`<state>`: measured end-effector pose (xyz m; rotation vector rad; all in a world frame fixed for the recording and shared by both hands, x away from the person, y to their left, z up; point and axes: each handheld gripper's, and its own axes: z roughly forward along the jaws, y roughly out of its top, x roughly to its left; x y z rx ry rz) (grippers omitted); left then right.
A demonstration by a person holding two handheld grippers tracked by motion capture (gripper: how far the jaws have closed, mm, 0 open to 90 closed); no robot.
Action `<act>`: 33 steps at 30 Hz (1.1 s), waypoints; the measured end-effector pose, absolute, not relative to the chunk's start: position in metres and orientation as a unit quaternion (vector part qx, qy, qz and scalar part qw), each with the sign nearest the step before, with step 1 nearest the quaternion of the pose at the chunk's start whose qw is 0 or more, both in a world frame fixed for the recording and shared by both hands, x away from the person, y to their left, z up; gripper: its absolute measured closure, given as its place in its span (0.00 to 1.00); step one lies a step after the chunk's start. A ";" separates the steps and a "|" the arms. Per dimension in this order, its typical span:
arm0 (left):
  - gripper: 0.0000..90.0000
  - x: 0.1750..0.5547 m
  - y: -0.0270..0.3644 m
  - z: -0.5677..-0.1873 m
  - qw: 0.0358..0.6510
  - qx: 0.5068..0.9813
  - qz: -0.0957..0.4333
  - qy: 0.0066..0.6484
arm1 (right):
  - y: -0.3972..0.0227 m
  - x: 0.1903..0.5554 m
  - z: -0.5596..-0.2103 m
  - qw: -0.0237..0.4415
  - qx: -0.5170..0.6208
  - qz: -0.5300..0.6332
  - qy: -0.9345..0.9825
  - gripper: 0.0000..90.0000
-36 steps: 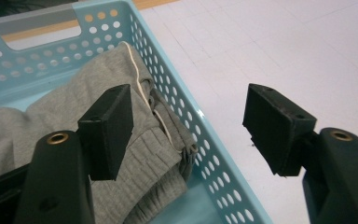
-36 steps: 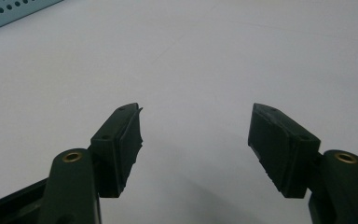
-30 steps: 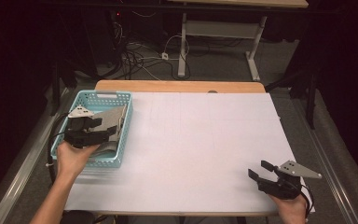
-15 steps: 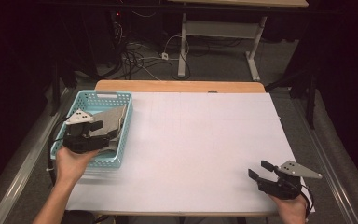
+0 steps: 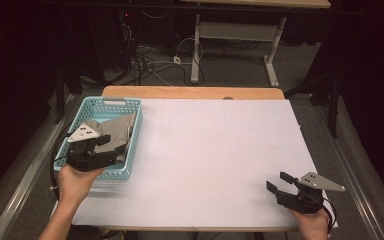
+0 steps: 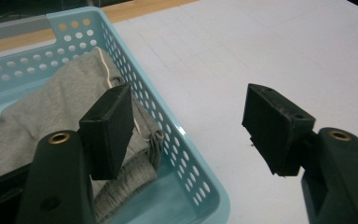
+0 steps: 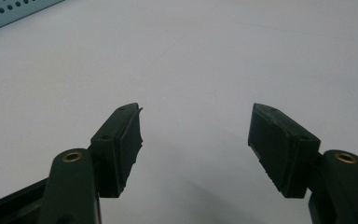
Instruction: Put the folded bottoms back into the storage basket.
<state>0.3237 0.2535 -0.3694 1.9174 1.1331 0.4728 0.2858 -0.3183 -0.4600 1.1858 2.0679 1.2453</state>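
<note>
A light blue perforated basket (image 5: 111, 102) stands at the table's left side with a grey garment (image 5: 116, 128) bunched inside it. My left gripper (image 5: 107, 148) hovers open over the basket's near right part. In the left gripper view, this gripper (image 6: 189, 102) straddles the basket's right wall (image 6: 144, 93): one jaw hangs above the grey garment (image 6: 51, 98) and its pale drawstring, the other above the white table. Nothing is between the pads. My right gripper (image 5: 277, 181) rests open near the front right edge. In the right gripper view the same gripper (image 7: 196, 114) holds nothing, with bare white table below.
The white table top (image 5: 215, 150) stretches between the two grippers, with a wooden strip (image 5: 195, 92) along its far edge. A corner of the basket (image 7: 14, 9) appears far off in the right gripper view. Cables and a desk frame lie on the dark floor beyond.
My left gripper has drawn back a little toward the basket's near end. The right gripper has stayed where it was, and both stay open.
</note>
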 end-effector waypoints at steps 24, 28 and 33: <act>0.36 0.310 0.254 -0.383 0.432 0.756 0.193 0.452 | -0.319 0.286 -0.460 0.224 0.430 0.453 0.748 0.39; 0.37 0.307 0.253 -0.386 0.429 0.759 0.193 0.450 | -0.319 0.286 -0.460 0.224 0.430 0.452 0.749 0.39; 0.36 0.304 0.251 -0.390 0.433 0.758 0.190 0.449 | -0.319 0.286 -0.460 0.223 0.430 0.452 0.749 0.39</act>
